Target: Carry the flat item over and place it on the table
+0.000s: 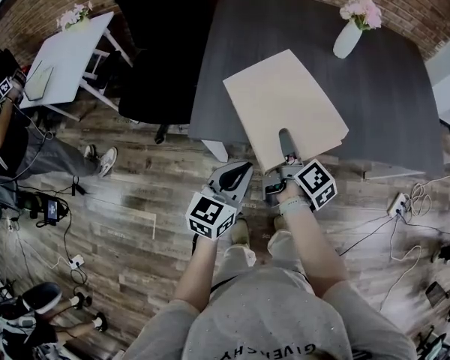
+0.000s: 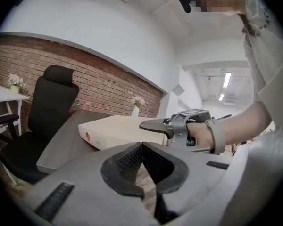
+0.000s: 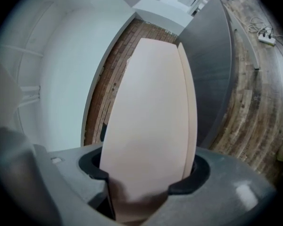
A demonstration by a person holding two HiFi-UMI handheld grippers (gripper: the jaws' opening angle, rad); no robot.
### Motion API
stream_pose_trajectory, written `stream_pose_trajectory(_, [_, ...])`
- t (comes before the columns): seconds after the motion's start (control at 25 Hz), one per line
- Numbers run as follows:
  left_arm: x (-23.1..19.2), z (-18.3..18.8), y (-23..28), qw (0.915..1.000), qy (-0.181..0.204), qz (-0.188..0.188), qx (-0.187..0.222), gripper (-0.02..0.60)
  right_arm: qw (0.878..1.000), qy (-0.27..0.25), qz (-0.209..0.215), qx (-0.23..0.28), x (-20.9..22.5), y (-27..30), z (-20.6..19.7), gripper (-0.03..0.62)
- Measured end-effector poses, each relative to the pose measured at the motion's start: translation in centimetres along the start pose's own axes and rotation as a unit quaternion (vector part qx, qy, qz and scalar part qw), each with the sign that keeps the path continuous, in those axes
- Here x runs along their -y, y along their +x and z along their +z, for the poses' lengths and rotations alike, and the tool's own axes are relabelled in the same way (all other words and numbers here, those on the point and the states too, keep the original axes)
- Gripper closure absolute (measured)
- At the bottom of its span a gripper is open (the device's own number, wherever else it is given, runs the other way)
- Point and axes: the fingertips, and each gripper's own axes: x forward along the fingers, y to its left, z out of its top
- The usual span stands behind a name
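1. Box (image 1: 289,103): flat, rectangular, smooth pale beige. It lies across the near edge of the desk (image 1: 382,88), with its near end overhanging.
2. Right gripper (image 1: 285,136): forearm reaches forward. The grey jaws pinch the overhanging end, one on each broad face.
3. Left gripper (image 1: 244,171): held just beside the right gripper, short of the near edge. Its ribbed black pads are pressed together with nothing between them.
4. Desk: matte dark grey top.

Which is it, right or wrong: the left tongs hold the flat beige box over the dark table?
Wrong: the right tongs hold the flat beige box over the dark table, as the right gripper view shows. The left tongs are empty.
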Motion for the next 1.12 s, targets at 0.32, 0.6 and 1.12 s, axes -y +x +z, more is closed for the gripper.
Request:
stream_pose_trajectory(0.32, [2.3,-1.0,0.8,0.9989,0.005,-0.046,-0.008,0.583,0.998,0.037,-0.027,-0.037,1.1,0.2,-0.4,0.264])
stream_pose_trajectory(0.6, [4.2,-1.7,1.7,0.997,0.0,-0.077,-0.008,0.583,0.995,0.064,-0.035,-0.074,2.2,0.0,-1.1,0.24])
stream_pose_trajectory(1.12, [5.2,-3.0,3.0,0.998,-0.022,-0.058,0.0,0.583,0.989,0.061,-0.009,-0.135,3.4,-0.7,-1.4,0.23])
